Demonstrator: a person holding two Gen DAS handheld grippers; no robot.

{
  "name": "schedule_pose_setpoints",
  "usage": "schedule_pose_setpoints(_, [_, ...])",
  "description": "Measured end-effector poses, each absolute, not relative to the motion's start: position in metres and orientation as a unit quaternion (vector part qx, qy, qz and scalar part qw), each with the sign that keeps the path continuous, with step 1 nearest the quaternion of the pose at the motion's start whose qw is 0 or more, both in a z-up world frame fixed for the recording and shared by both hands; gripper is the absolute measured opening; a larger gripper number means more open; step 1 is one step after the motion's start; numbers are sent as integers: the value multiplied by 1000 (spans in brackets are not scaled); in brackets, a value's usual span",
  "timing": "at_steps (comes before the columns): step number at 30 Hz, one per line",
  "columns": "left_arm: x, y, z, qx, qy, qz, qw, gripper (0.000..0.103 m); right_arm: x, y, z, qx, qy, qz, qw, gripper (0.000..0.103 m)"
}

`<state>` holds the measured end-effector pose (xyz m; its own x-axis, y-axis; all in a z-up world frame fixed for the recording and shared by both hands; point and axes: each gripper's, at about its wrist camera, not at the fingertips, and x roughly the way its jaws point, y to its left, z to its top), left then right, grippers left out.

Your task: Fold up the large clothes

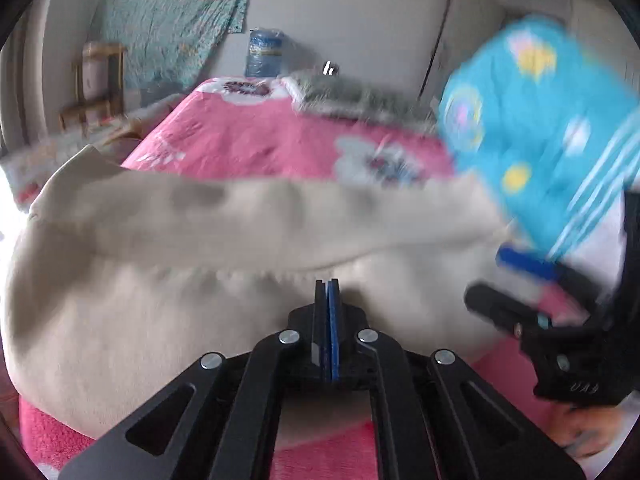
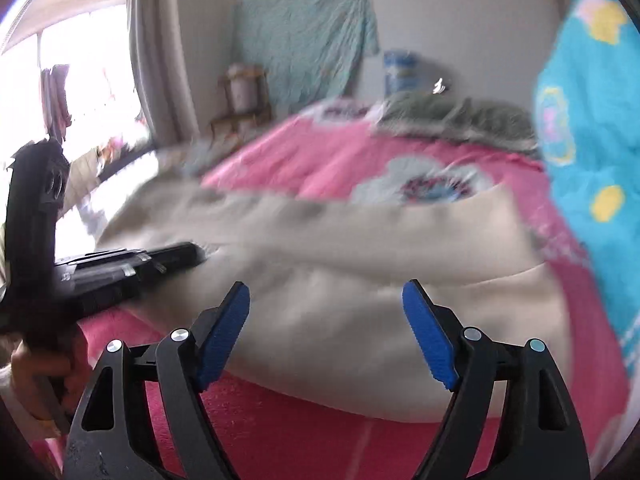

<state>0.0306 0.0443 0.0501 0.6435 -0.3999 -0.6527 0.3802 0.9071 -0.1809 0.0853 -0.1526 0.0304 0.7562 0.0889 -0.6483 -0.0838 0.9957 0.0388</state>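
A large beige garment (image 1: 168, 264) lies folded over on the pink bed; it also shows in the right wrist view (image 2: 360, 272). My left gripper (image 1: 328, 286) is shut with its pads together, tips at the garment's near fold; no cloth shows between the pads. It also shows from the side in the right wrist view (image 2: 192, 254). My right gripper (image 2: 326, 304) is open and empty, just above the garment's near edge. In the left wrist view it (image 1: 500, 280) is at the right, open, by the garment's right end.
The bed has a pink flowered cover (image 1: 260, 132) and a pink fleece blanket (image 2: 280, 420) near me. A blue patterned quilt (image 1: 540, 140) is bundled at the right. A grey blanket (image 1: 360, 96) lies at the far side. A wooden stand (image 1: 96, 80) is by the wall.
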Motion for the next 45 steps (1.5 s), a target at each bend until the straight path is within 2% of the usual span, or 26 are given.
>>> schedule_pose_setpoints(1, [34,55,46,-43,372,-214,902,3,88,-166,22,30,355,48,933,80])
schedule_pose_setpoints(3, [49,96,39,-154,391,-200,885,4,92,-190,14,102,361,79,924,81])
schedule_pose_setpoints(4, [51,110,37,-182,395,-183,882,4,94,-188,20,77,358,62,929,78])
schedule_pose_setpoints(5, [52,119,38,-193,398,-167,881,3,96,-182,25,36,357,31,933,85])
schedule_pose_setpoints(6, [51,121,44,-182,401,-145,886,3,96,-178,31,9,356,10,934,93])
schedule_pose_setpoints(8, [49,113,62,-125,384,-128,906,3,94,-184,48,29,343,21,938,93])
schedule_pose_setpoints(11, [50,122,86,-82,321,-120,936,3,105,-214,60,104,310,54,943,93])
schedule_pose_setpoints(13, [75,143,80,-111,342,-89,929,3,123,-230,55,128,327,34,936,92])
schedule_pose_setpoints(16, [114,170,53,-129,384,-80,911,3,149,-259,19,161,386,-13,908,92])
schedule_pose_setpoints(18, [126,164,43,-105,385,-67,915,4,154,-269,0,178,397,-2,900,93])
schedule_pose_setpoints(22, [129,166,38,-112,388,-54,913,4,155,-257,6,139,404,-32,903,92])
schedule_pose_setpoints(25, [103,156,68,-84,378,-33,921,3,132,-253,23,125,394,-59,909,92])
schedule_pose_setpoints(27, [61,144,89,-71,373,-44,924,13,100,-245,35,127,380,-31,916,92])
schedule_pose_setpoints(28, [41,139,93,-66,373,-59,924,29,75,-238,40,132,370,-3,919,92])
schedule_pose_setpoints(29, [17,129,94,-47,378,-77,921,49,60,-232,43,127,367,12,922,92])
schedule_pose_setpoints(30, [-6,118,92,-20,382,-88,920,57,41,-218,43,107,367,44,923,92])
schedule_pose_setpoints(31, [-20,111,86,-4,389,-93,916,61,33,-205,41,82,377,67,920,92])
schedule_pose_setpoints(33, [-43,92,61,21,422,-110,900,62,35,-181,32,46,404,111,907,92])
schedule_pose_setpoints(36, [-45,75,26,59,431,-99,895,72,61,-160,5,53,457,148,875,93])
schedule_pose_setpoints(37, [-42,73,24,60,425,-91,899,79,67,-155,-2,45,466,140,872,97])
schedule_pose_setpoints(41, [-33,64,23,93,429,-65,896,99,69,-159,-7,50,448,140,882,97])
schedule_pose_setpoints(45, [-37,66,20,103,417,-53,902,98,64,-158,-6,29,439,128,889,97])
